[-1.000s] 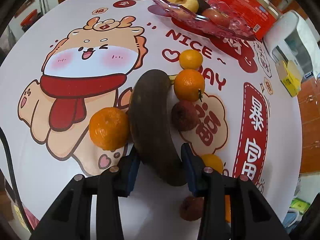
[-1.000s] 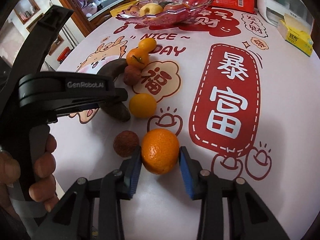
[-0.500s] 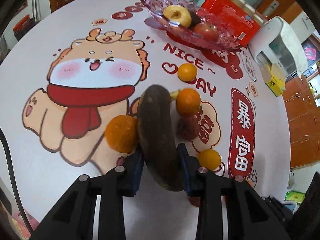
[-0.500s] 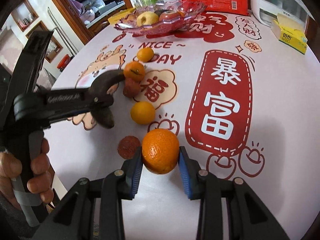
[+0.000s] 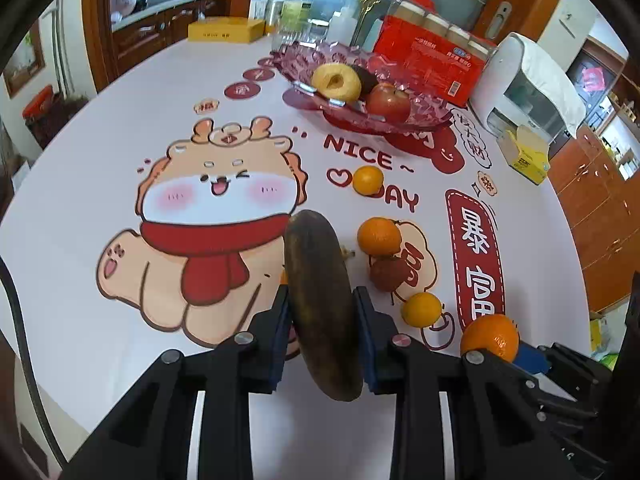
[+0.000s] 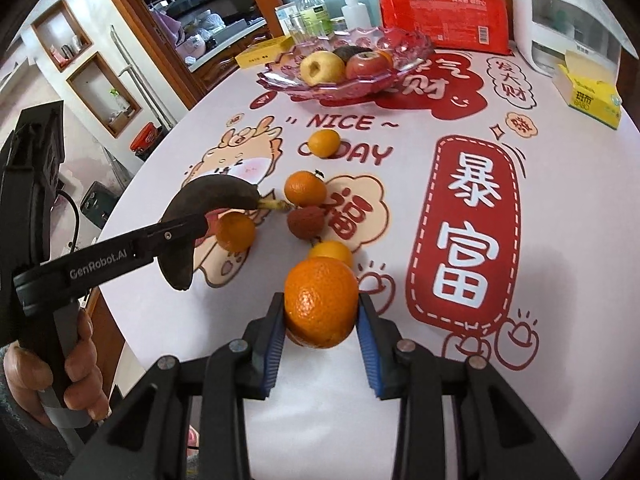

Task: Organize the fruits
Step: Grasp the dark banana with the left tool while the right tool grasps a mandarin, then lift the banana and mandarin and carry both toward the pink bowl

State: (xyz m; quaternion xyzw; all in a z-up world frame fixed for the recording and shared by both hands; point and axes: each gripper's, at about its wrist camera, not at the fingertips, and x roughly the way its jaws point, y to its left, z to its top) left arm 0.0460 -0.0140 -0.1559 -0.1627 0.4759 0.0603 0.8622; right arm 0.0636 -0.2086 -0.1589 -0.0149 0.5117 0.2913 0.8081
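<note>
My left gripper (image 5: 322, 336) is shut on a dark overripe banana (image 5: 320, 300) and holds it above the table; the banana also shows in the right wrist view (image 6: 208, 208). My right gripper (image 6: 321, 324) is shut on a large orange (image 6: 321, 302), lifted off the table; it also shows in the left wrist view (image 5: 490, 338). A pink glass fruit bowl (image 5: 424, 114) at the far side holds a yellow apple (image 5: 336, 82) and a red apple (image 5: 388, 102). Small oranges (image 5: 378, 236) and a lychee (image 5: 388, 272) lie on the tablecloth.
A red box (image 5: 432, 58), a white appliance (image 5: 528, 88), a yellow tissue box (image 5: 524, 154), bottles (image 5: 294, 10) and a yellow box (image 5: 224, 32) stand behind the bowl. Another orange (image 6: 236, 232) lies under the banana.
Both grippers have lifted their fruit off the table and risen. The banana now hangs clear of the oranges; the large orange is up off the cloth.
</note>
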